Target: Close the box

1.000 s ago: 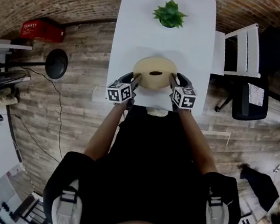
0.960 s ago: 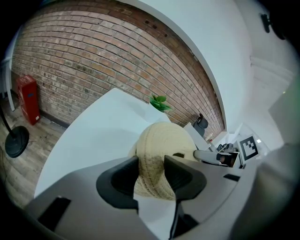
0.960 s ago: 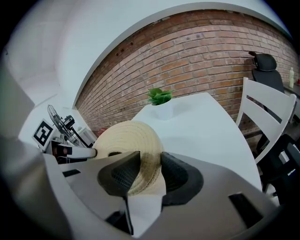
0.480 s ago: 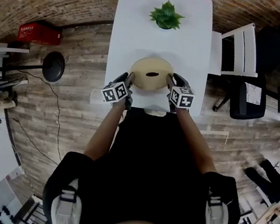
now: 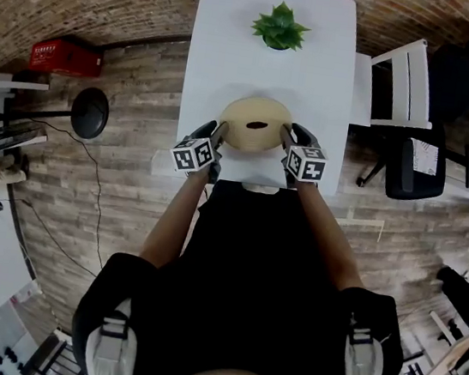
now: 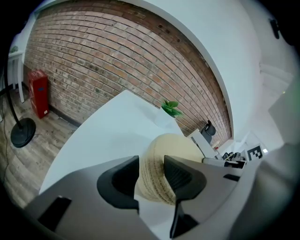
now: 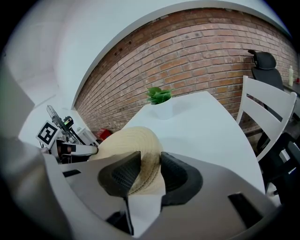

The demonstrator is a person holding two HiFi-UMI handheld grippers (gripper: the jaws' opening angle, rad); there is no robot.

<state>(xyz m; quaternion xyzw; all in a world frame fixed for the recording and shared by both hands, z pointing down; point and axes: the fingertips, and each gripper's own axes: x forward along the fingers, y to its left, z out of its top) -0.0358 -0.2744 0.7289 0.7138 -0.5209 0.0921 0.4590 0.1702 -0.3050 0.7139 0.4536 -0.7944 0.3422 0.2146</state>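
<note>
A round beige woven box [image 5: 256, 125] with a dark oval spot on its domed top sits at the near edge of the white table [image 5: 269, 66]. My left gripper [image 5: 218, 128] is at the box's left side and my right gripper [image 5: 287, 133] at its right side. In the left gripper view the woven rim [image 6: 161, 164] fills the gap of the left gripper [image 6: 151, 173], touching both pads while the jaws are opening. In the right gripper view the rim [image 7: 131, 145] likewise sits tight inside the right gripper [image 7: 150, 171].
A potted green plant [image 5: 280, 26] stands at the table's far end. A white chair [image 5: 405, 81] is to the table's right, with a dark office chair behind it. A red crate [image 5: 63, 54] and a black round stand base [image 5: 89, 112] are on the floor at left.
Box and both grippers keep the same places relative to each other; only the head view has shifted slightly.
</note>
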